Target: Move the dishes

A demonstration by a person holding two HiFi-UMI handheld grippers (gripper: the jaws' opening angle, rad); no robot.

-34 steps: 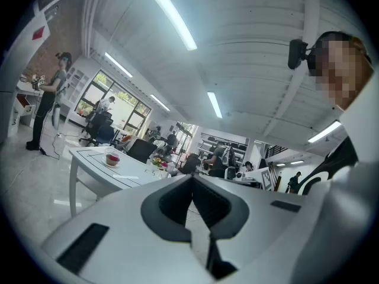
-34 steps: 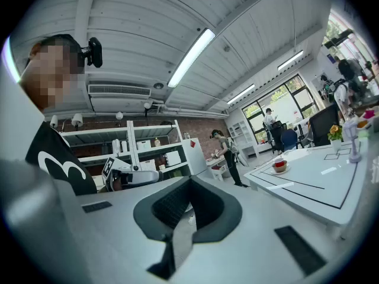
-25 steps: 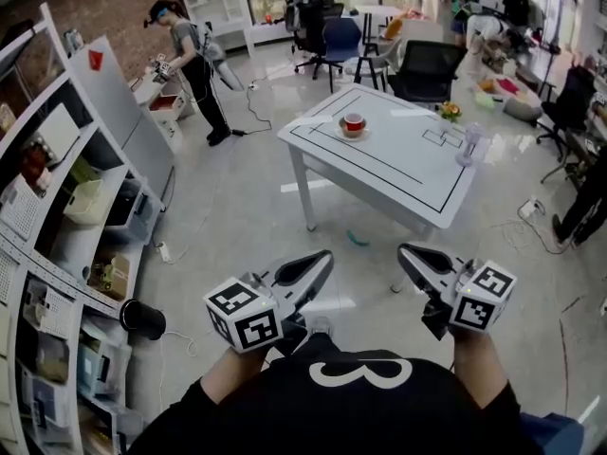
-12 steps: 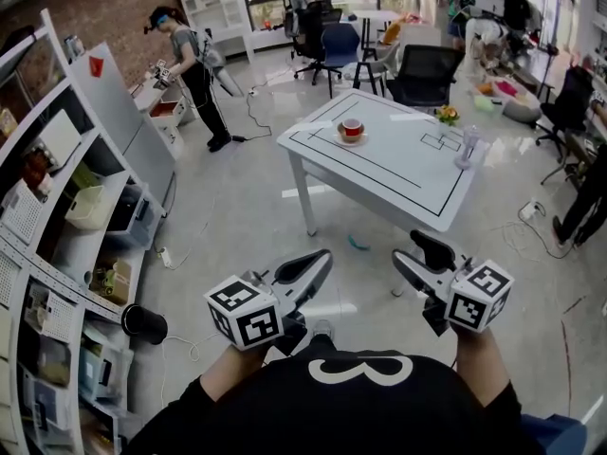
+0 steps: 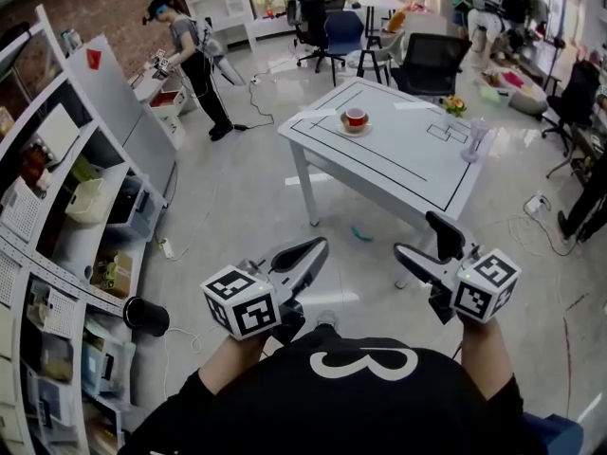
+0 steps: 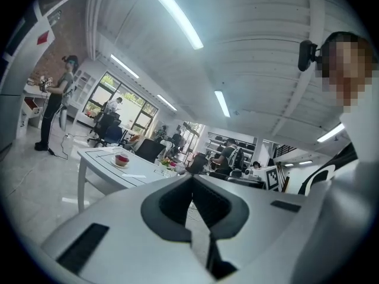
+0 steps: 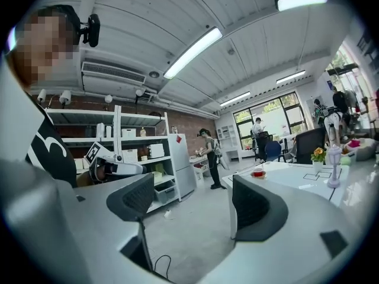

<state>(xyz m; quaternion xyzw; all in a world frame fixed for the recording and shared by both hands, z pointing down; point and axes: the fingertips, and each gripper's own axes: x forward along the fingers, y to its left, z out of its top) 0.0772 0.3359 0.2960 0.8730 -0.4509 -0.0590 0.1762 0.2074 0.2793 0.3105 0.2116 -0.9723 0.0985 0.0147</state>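
Note:
A red cup on a saucer (image 5: 356,118) stands on the far part of a white table (image 5: 398,173) marked with black lines, well ahead of both grippers. A clear stemmed glass (image 5: 471,140) stands near the table's right edge. My left gripper (image 5: 318,247) is held level in front of my body, jaws shut and empty. My right gripper (image 5: 420,235) is open; its jaws have just been opening, and nothing is between them. The right gripper view shows the cup (image 7: 258,173) and the glass (image 7: 335,158) beyond the open right gripper (image 7: 192,197). The left gripper view shows the cup (image 6: 122,159) far beyond the shut left gripper (image 6: 192,177).
White shelving (image 5: 57,207) full of boxes lines the left side. A black cylinder (image 5: 144,316) lies at its foot. A person (image 5: 190,55) stands at the back left. Office chairs (image 5: 427,64) stand behind the table. A small flower pot (image 5: 453,107) sits on the table.
The right gripper's jaws have gone from shut to wide open. Both grippers have shifted slightly towards the table. The left gripper stays shut.

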